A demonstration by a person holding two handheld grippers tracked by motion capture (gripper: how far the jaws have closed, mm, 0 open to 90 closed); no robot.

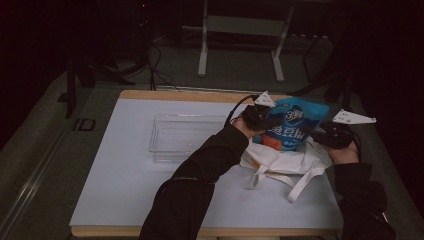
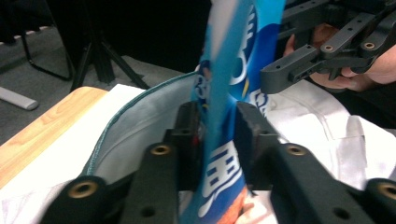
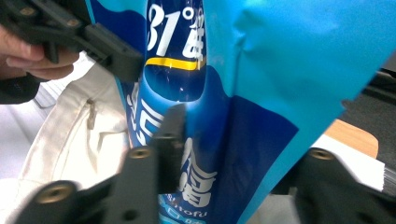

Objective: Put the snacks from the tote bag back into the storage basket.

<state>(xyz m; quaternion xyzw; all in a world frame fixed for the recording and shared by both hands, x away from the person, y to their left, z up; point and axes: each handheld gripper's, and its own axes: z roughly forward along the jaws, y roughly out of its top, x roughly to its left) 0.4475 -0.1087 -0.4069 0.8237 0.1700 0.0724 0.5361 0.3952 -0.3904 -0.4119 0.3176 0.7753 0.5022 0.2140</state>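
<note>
The table (image 1: 125,190) has a white top w/ a wood rim. Past its far edge is dark floor w/ a grey stand (image 1: 240,35) and cables.

A clear bin (image 1: 185,136) sits near the middle of the table, a bit toward the far edge. Nothing can be seen in it.

A white cloth bag (image 1: 280,162) lies flat by the right edge, straps pointing toward the near edge. In the left gripper view the bag's mouth, w/ a green trim, gapes open under the pack.

A blue pack (image 1: 295,125) w/ white letters stands up over the bag, near the far right corner. Its low end is orange.

The left gripper (image 1: 265,120) is at the pack's left side. In its own view both jaws are closed onto the thin blue edge of the pack, touching it on each side. The left sleeve lies over part of the bag and hides it.

The right gripper (image 1: 320,134) is at the pack's right side. In its own view the jaws stand wide apart w/ the pack between them. One jaw touches the pack; can't tell if the other does, so can't tell if it grips.
</note>
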